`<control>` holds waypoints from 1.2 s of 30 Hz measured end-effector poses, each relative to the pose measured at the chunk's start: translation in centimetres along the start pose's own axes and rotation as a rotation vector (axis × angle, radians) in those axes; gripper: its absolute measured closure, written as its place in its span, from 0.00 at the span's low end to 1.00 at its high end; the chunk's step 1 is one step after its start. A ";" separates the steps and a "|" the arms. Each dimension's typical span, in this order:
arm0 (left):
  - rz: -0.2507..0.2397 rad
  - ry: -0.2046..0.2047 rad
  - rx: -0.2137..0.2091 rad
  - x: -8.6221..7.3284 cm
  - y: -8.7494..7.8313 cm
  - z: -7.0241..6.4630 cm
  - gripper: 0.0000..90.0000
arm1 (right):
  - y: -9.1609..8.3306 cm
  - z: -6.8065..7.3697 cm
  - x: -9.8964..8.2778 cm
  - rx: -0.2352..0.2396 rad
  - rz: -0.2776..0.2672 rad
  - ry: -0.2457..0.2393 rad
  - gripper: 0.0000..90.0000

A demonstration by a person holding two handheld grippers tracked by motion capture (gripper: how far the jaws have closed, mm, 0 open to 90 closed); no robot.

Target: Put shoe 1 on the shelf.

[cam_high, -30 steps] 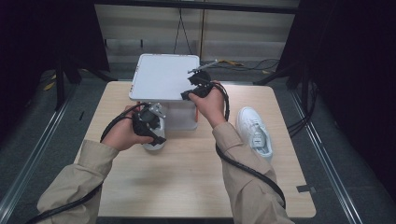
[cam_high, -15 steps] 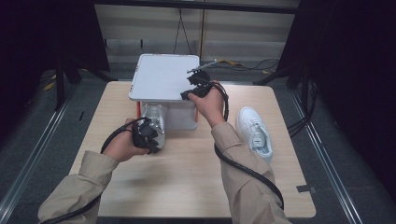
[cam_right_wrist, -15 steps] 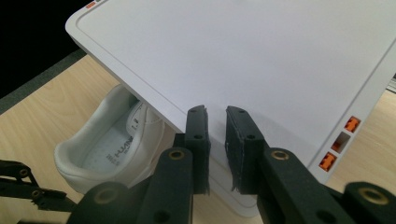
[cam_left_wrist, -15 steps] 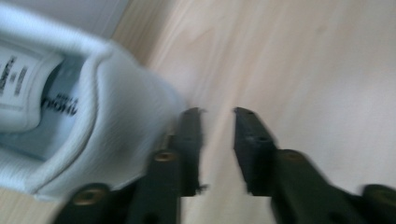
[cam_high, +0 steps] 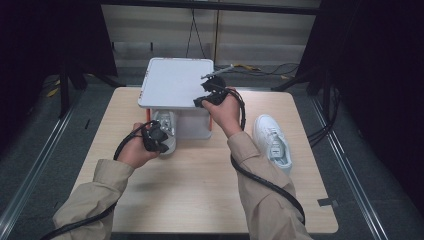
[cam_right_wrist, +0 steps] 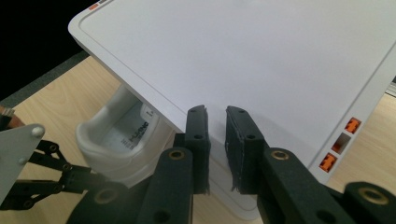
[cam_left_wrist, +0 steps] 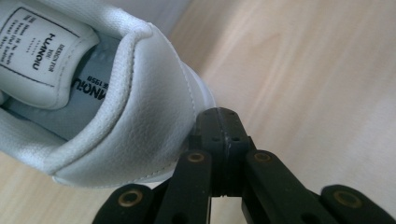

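High view: pale wooden table (cam_high: 200, 185) standing on grey floor between metal rails (cam_high: 30, 165), dark curtains (cam_high: 370, 90) hanging either side. White plastic lidded box (cam_high: 175, 82) sitting at the table's far edge. Left gripper (cam_high: 159, 142) resting just beside the heel of a white leather sneaker (cam_left_wrist: 116, 121) lying half under the box lid; its jaws have just been closing and are pressed together, nothing between. Right gripper (cam_right_wrist: 215, 154) pinching the lid's front edge. Second white sneaker (cam_high: 272, 142) lying at right
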State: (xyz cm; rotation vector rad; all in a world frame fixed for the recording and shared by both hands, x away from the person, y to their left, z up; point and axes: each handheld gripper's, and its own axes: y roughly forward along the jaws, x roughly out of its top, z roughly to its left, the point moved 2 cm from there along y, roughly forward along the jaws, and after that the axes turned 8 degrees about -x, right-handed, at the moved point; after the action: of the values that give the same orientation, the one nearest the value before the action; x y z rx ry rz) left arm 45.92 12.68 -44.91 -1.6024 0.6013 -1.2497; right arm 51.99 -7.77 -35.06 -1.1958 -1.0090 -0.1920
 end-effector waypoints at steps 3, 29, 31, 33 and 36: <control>-0.016 -0.021 0.024 0.2 0.3 0.7 1.00 | 0.0 0.0 0.0 0.005 -0.001 0.001 0.88; -0.049 -0.103 0.110 1.5 1.4 3.0 1.00 | 0.0 0.1 -0.2 -0.002 -0.020 -0.014 0.88; -0.061 -0.123 0.089 1.4 1.3 2.8 0.92 | -0.1 0.0 -0.2 -0.001 -0.022 -0.008 0.88; -0.032 -0.142 0.091 1.1 1.1 2.4 0.83 | -0.1 -0.1 -0.4 -0.006 -0.026 0.010 0.82; -0.054 -0.186 0.060 0.8 0.8 1.6 0.71 | -0.3 0.0 -0.5 -0.018 -0.026 -0.018 0.74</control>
State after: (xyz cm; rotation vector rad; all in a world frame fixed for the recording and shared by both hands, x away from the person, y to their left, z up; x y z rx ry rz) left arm 47.86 12.29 -45.27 -1.6715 0.4025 -1.1318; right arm 51.51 -8.13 -35.20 -1.2035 -1.0410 -0.2114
